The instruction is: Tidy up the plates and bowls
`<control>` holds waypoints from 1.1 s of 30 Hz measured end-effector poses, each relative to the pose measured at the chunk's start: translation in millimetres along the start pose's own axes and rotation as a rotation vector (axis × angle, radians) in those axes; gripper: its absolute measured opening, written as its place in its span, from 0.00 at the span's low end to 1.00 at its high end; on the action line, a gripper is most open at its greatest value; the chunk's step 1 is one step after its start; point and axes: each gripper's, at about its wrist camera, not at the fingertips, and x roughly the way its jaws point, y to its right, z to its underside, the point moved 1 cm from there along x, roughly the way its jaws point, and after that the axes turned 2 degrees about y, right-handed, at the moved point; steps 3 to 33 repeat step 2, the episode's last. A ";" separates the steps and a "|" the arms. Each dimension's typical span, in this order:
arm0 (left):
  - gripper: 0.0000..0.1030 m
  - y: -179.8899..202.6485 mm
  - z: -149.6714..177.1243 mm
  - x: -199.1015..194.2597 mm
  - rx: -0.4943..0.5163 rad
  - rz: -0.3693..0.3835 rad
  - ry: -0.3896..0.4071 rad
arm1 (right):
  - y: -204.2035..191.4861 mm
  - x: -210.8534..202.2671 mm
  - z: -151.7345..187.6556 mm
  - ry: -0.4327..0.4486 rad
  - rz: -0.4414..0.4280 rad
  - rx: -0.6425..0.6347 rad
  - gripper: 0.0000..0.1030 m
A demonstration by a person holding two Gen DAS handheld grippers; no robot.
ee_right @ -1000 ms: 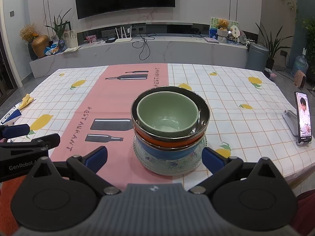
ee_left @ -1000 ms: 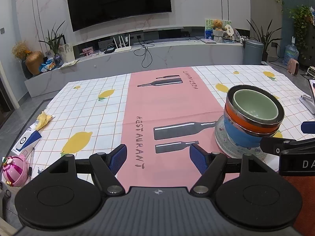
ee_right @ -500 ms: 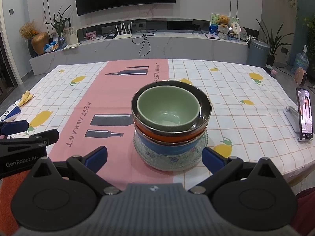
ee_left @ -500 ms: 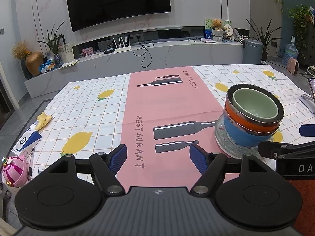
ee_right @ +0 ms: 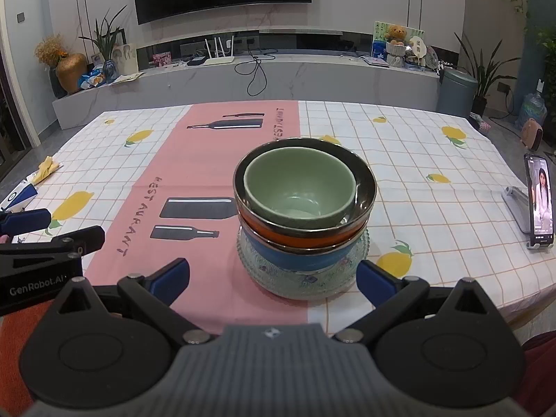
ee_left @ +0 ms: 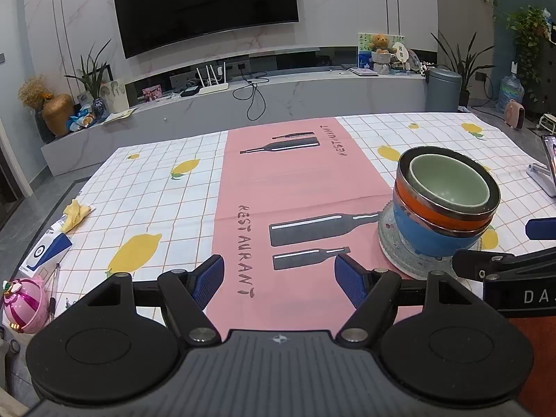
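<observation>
I count one stack: a green bowl (ee_right: 299,187) nested in a silver-rimmed orange bowl (ee_right: 305,234), that in a blue bowl (ee_right: 302,259), and all three standing on one clear glass plate (ee_right: 302,283) with a beaded rim and small flower prints. The green bowl is pale and glossy inside, and sits toward the left of the orange bowl's dark metallic lining. The stack stands at the centre of my right view, on the seam where the pink strip of the tablecloth (ee_right: 399,160) meets the white lemon-check part; in my left view it sits at the right, mid-height. My right gripper (ee_right: 272,272) is spread wide, its blue pads (ee_right: 377,279) low in the frame, one at each side of the plate, holding nothing (whether a pad touches the rim I cannot tell). My left gripper (ee_left: 279,279) is also apart and empty, low over the pink strip. One phone (ee_right: 540,201) stands lit at the right edge of my right view.
</observation>
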 end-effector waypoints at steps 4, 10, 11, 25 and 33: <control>0.83 -0.7 0.3 1.1 -0.003 -0.001 -0.003 | -0.2 0.9 -0.1 -0.002 -0.001 0.000 0.97; 0.83 -0.7 0.3 1.1 -0.003 -0.001 -0.003 | -0.2 0.9 -0.1 -0.002 -0.001 0.000 0.97; 0.83 -0.7 0.3 1.1 -0.003 -0.001 -0.003 | -0.2 0.9 -0.1 -0.002 -0.001 0.000 0.97; 0.83 -0.7 0.3 1.1 -0.003 -0.001 -0.003 | -0.2 0.9 -0.1 -0.002 -0.001 0.000 0.97; 0.83 -0.7 0.3 1.1 -0.003 -0.001 -0.003 | -0.2 0.9 -0.1 -0.002 -0.001 0.000 0.97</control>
